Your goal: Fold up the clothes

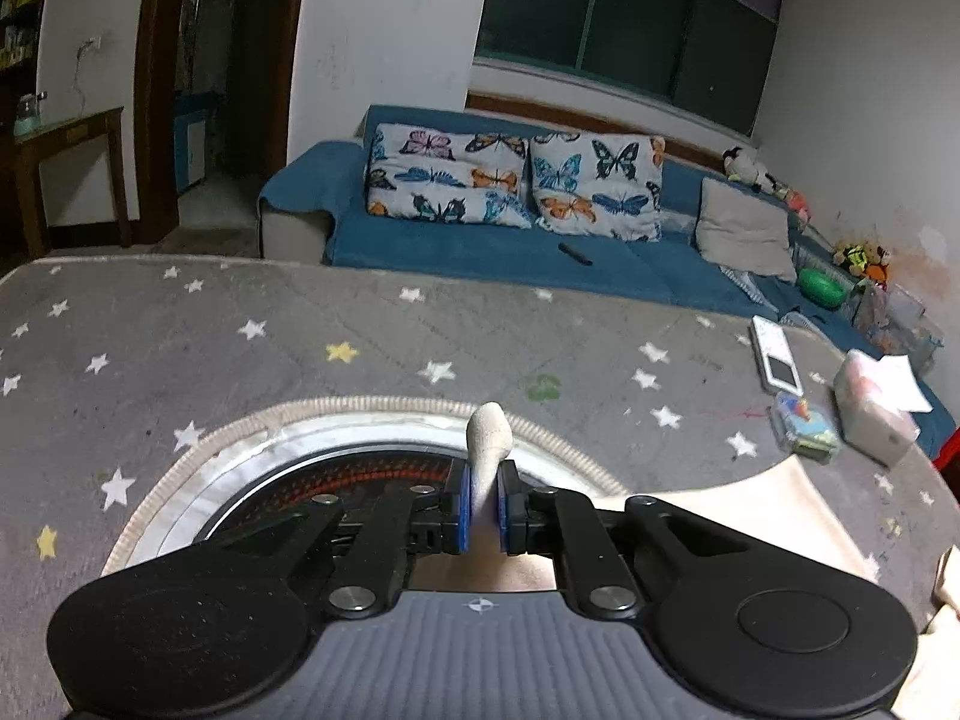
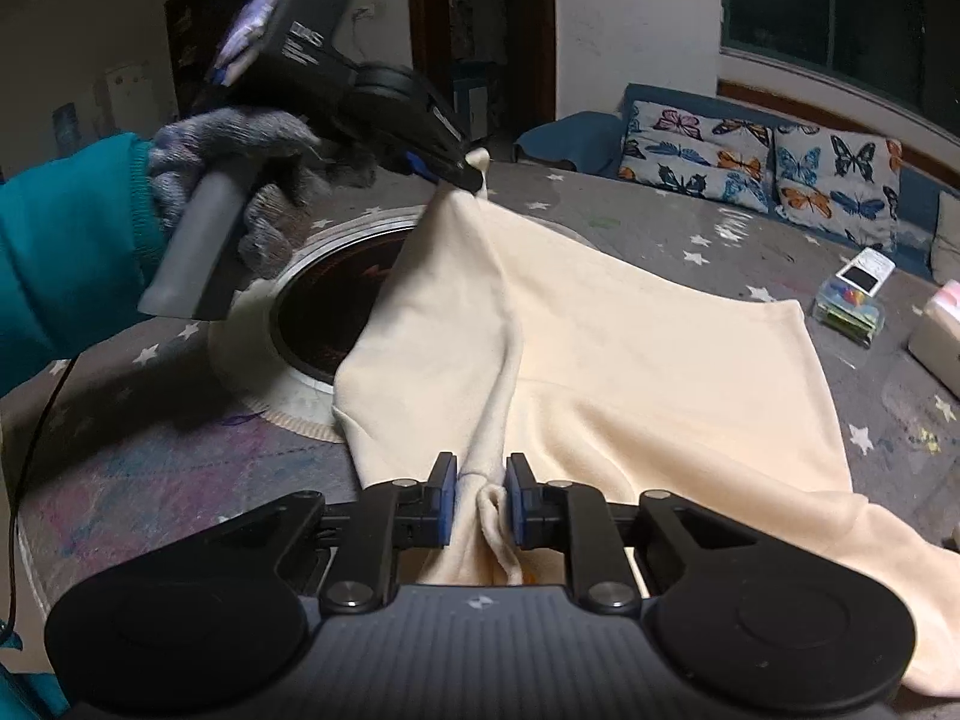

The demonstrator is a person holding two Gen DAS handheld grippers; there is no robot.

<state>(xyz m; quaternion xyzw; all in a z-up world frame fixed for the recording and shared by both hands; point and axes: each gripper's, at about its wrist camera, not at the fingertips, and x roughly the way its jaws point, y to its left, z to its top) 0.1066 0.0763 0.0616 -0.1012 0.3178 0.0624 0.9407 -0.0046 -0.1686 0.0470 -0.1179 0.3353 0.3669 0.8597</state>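
Above the starred table (image 2: pixel 690 228), both tools, left tool (image 1: pixel 483 507) and right tool (image 2: pixel 480 501), pinching cream garment (image 2: pixel 630 360) edges.

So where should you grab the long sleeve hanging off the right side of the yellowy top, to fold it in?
Probably near its cuff end, low at the right of the right wrist view. The sleeve lies flat and loose on the cream top, so a gripper could come from the right edge and pinch it. Both grippers, left and right, hold cloth now.
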